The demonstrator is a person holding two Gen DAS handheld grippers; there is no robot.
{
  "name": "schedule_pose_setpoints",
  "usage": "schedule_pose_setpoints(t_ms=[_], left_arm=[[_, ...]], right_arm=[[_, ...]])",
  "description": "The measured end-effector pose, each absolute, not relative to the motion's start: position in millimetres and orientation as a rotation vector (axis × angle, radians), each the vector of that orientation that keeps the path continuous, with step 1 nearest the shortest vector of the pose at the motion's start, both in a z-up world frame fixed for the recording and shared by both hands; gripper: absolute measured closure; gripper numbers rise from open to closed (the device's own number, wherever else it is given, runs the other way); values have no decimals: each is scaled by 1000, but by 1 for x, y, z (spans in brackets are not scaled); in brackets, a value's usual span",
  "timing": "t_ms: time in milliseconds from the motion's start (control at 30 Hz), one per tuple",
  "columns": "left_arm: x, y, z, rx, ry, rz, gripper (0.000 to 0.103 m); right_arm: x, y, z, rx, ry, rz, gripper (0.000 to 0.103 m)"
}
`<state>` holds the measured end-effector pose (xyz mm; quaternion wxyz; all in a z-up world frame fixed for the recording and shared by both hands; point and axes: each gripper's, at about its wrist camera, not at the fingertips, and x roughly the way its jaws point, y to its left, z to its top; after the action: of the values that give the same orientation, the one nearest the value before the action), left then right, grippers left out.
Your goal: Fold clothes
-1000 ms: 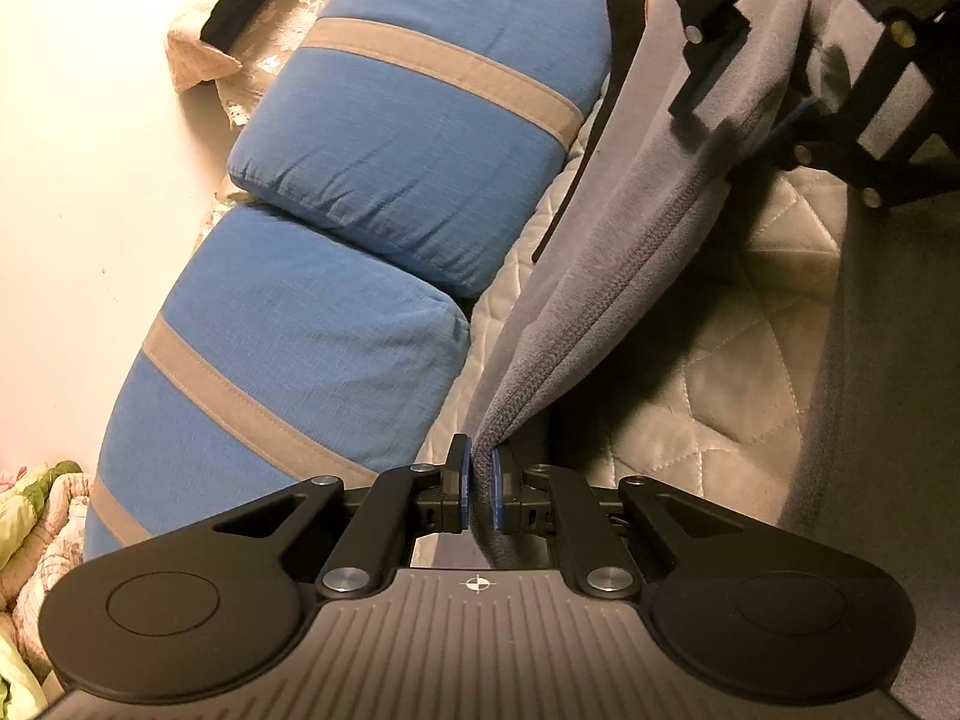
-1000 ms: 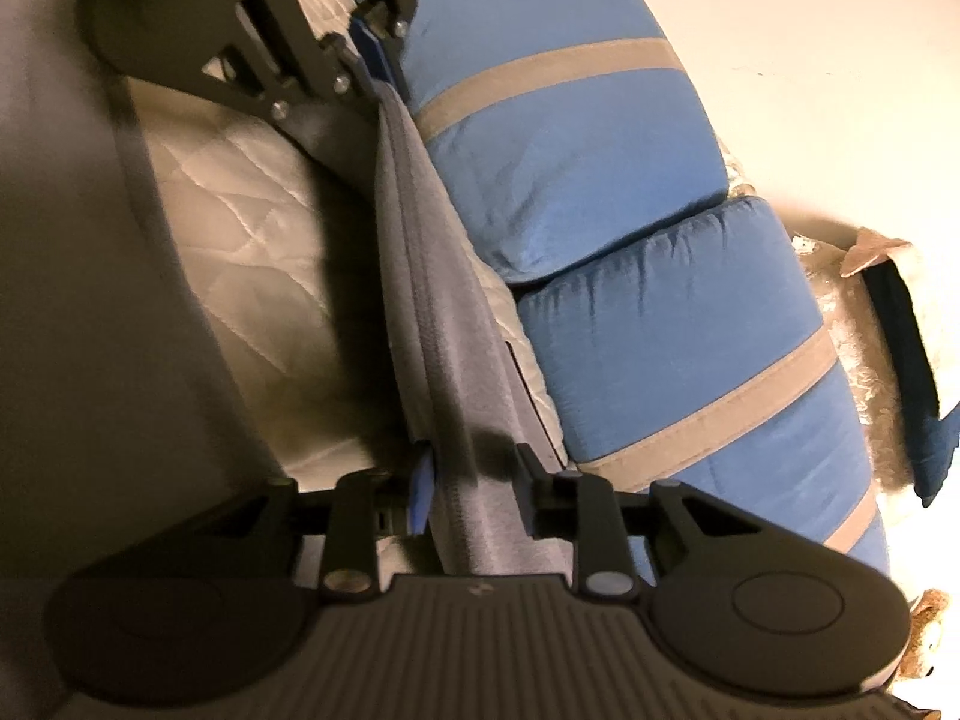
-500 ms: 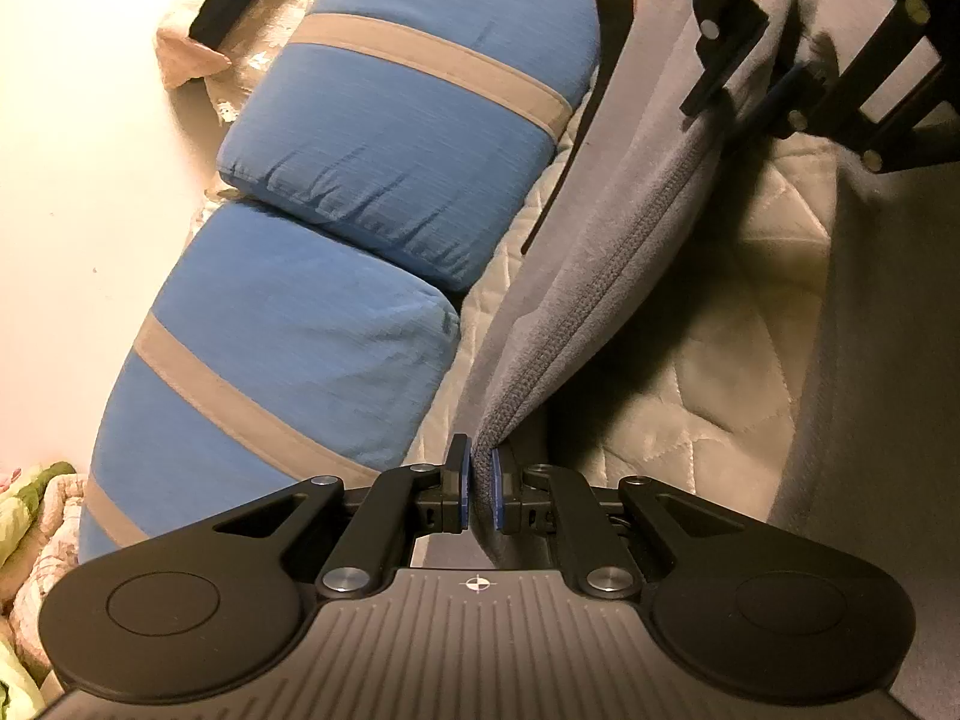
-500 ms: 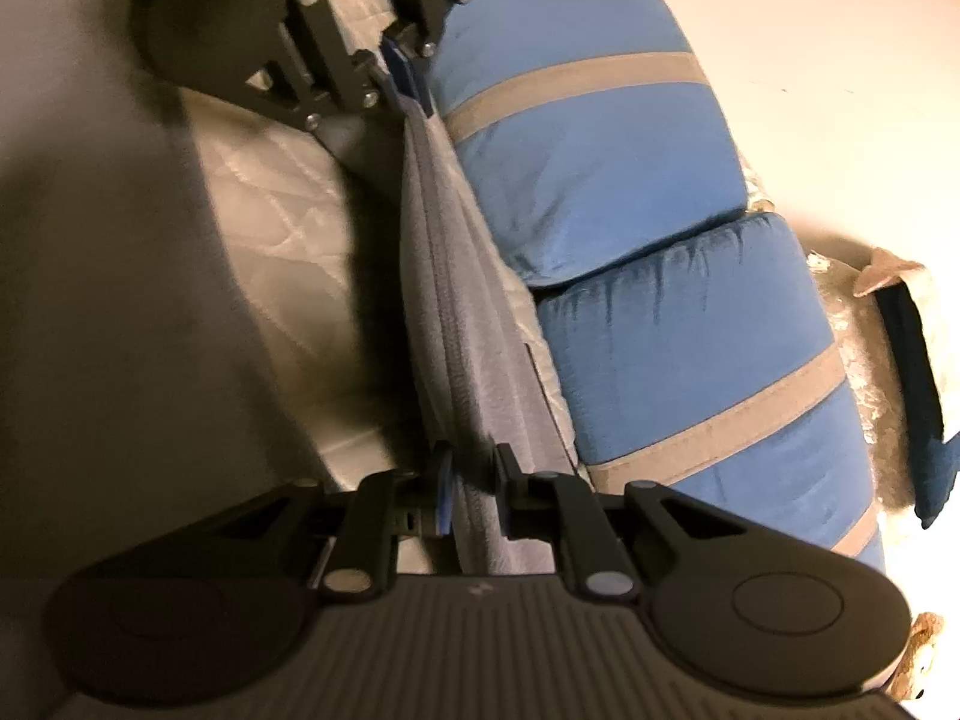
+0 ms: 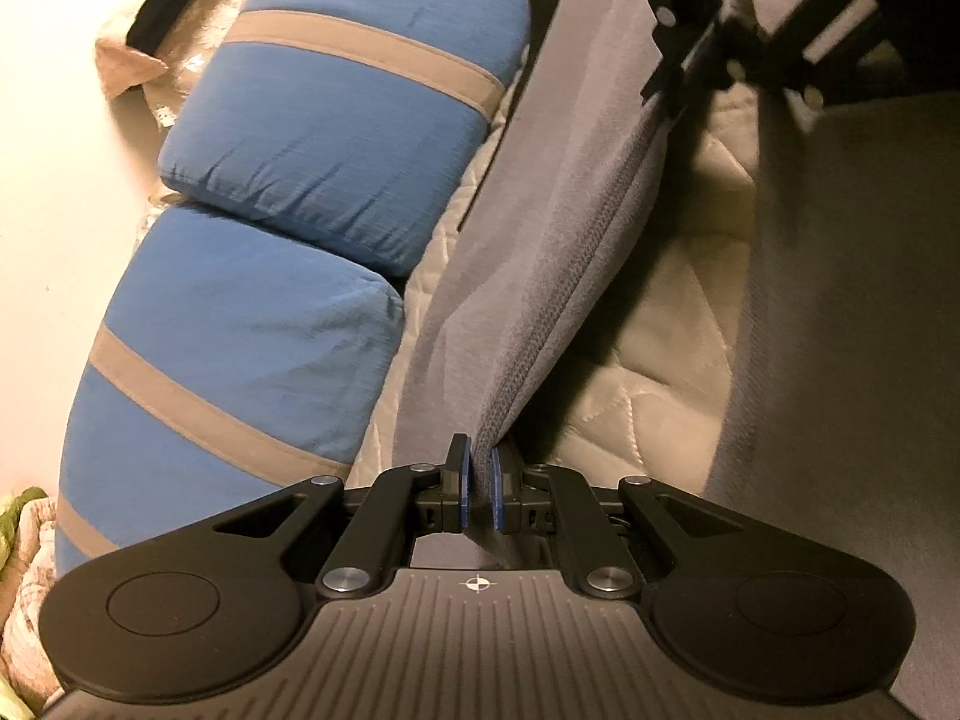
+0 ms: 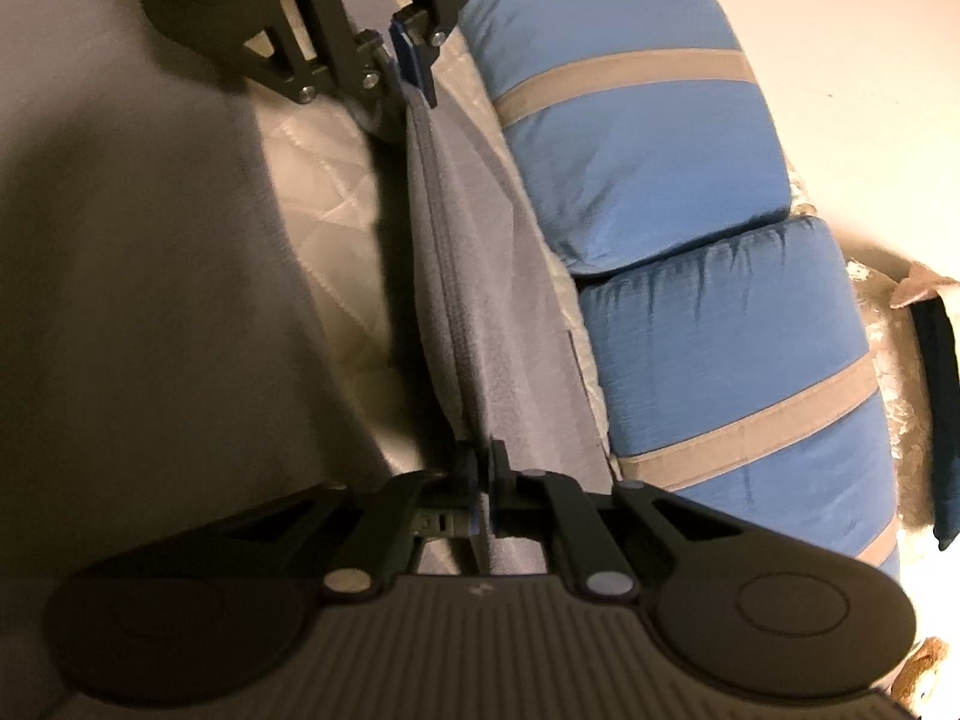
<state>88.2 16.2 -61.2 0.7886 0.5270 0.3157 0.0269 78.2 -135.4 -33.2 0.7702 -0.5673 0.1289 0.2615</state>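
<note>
A grey garment [image 5: 540, 240] with a ribbed hem is stretched taut in the air between my two grippers, above a quilted mattress [image 5: 660, 360]. My left gripper [image 5: 478, 456] is shut on one end of the hem. It also shows at the top of the right wrist view as the left gripper [image 6: 414, 72]. My right gripper [image 6: 480, 456] is closing tight on the other end of the garment [image 6: 480, 300], pads pressing the cloth. In the left wrist view the right gripper [image 5: 702, 60] is at the top right. More grey cloth [image 5: 840, 360] lies on the bed.
Two blue pillows with grey stripes [image 5: 336, 120] [image 5: 240, 360] line the bed's edge beside the garment, also seen as pillows [image 6: 630, 138]. A dark blue item [image 6: 942, 420] on pale cloth lies past them. Patterned fabric [image 5: 18, 540] sits at the lower left.
My right gripper's jaws have come together on the garment's edge, which earlier ran loosely between them. The left gripper has kept its hold; both views have rolled slightly.
</note>
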Motion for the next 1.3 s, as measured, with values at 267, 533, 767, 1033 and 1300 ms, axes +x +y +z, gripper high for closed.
schedule_pose_setpoints(t_ms=[267, 533, 767, 1033, 1300], left_arm=[[87, 15, -71, 1165, 743, -15, 97], [85, 15, -76, 1183, 774, -56, 97], [85, 17, -78, 1181, 772, -59, 97], [83, 16, -77, 1178, 773, -57, 97], [83, 16, -76, 1202, 764, -40, 97]], right_arm=[[75, -141, -34, -1261, 364, 663, 101], [69, -141, -21, -1162, 356, 694, 56], [53, -118, -29, -1155, 188, 698, 54], [55, -96, -45, -1208, 148, 696, 73], [60, -92, -49, -1248, 210, 716, 101]])
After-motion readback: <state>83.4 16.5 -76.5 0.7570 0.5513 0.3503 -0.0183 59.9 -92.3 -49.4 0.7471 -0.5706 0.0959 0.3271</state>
